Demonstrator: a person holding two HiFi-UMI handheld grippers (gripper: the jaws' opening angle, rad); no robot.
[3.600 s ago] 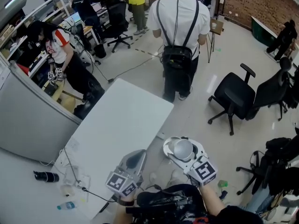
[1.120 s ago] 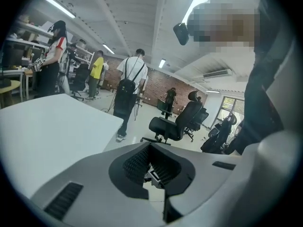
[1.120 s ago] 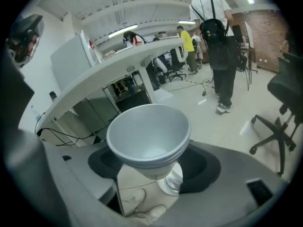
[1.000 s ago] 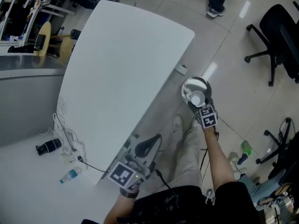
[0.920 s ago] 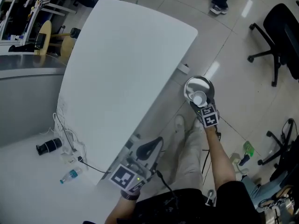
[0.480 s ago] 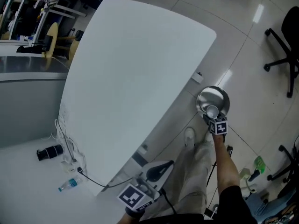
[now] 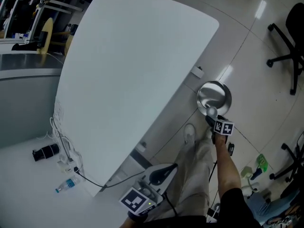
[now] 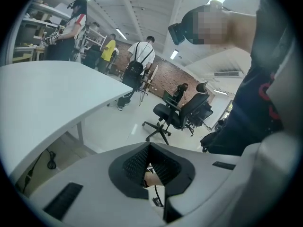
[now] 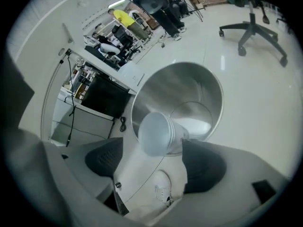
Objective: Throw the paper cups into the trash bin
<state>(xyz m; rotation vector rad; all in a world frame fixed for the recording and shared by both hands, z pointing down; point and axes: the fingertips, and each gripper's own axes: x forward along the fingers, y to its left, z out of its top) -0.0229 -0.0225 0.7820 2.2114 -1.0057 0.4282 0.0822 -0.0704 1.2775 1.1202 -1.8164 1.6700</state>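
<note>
Paper cup (image 9: 158,132) sits loose between just-opening jaws of right gripper (image 9: 154,149), trash bin (image 9: 208,86) at twelve o'clock; left gripper (image 8: 148,146) closed, empty.

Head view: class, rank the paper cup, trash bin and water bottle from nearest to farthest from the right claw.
1. The paper cup, at the right claw tips.
2. The trash bin, just beyond, on the floor.
3. The water bottle, far left, past the table.

The right arm (image 7: 228,170) stretches forward and down, with the right claw (image 7: 210,116) tilted steeply downward. Its jaws have just been opening and stand apart, a paper cup (image 9: 158,132) between their tips. The left claw (image 7: 166,169) is held low near the body, jaws together and empty.
</note>
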